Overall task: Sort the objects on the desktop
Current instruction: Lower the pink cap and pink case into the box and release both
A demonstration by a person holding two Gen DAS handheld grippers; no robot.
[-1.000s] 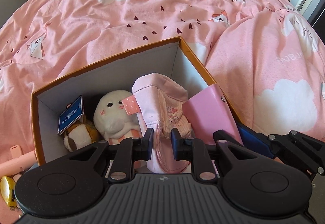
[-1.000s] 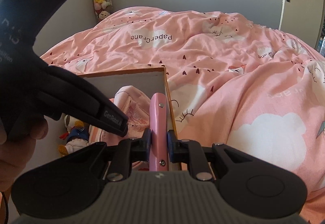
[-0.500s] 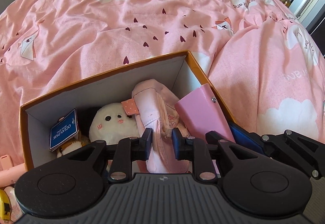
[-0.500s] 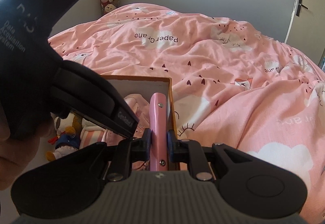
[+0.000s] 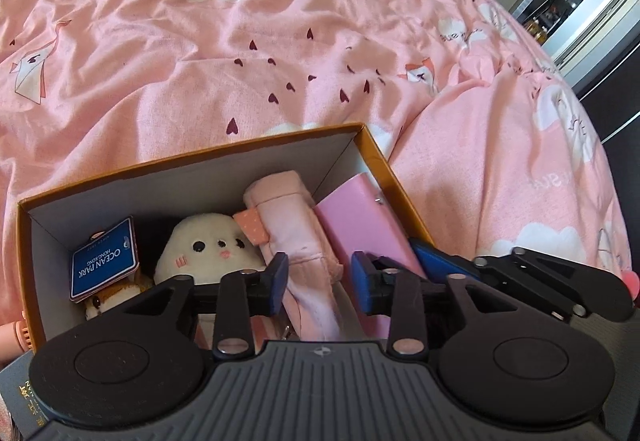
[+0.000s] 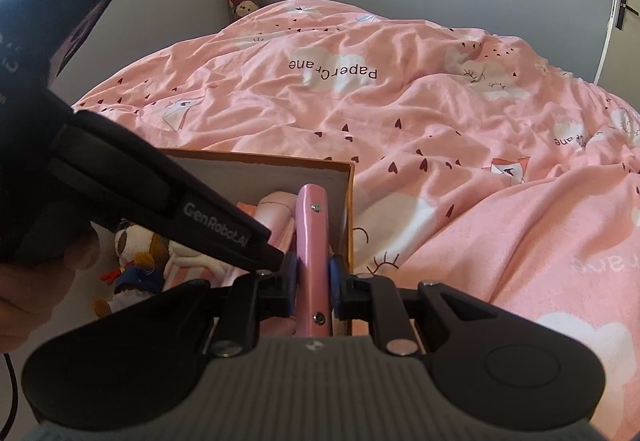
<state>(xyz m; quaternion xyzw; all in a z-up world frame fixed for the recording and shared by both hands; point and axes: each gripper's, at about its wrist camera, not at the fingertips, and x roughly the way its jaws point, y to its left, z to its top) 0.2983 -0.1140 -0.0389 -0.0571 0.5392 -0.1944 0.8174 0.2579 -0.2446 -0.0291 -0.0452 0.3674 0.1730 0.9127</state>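
An orange-rimmed cardboard box (image 5: 200, 161) stands on the bed, its white inside holding a pink cloth hat (image 5: 288, 217), a white plush (image 5: 208, 245) and a brown plush with a blue tag (image 5: 104, 261). My left gripper (image 5: 320, 281) hangs over the box and its jaws are opening; the hat lies loose between them, not pressed. My right gripper (image 6: 314, 273) is shut on a flat pink wallet (image 6: 312, 225), held on edge against the box's right wall (image 6: 348, 209). The wallet (image 5: 360, 221) shows beside the hat.
A rumpled pink bedspread (image 5: 280, 41) surrounds the box. A dark booklet (image 5: 20, 393) and a pink object (image 5: 16, 329) lie left of the box. In the right wrist view a hand (image 6: 80, 253) holds the left gripper's black body (image 6: 120, 177).
The left jaws have spread and let go of the pink hat, which now lies lower in the box. The right gripper has carried the pink wallet deeper into the box.
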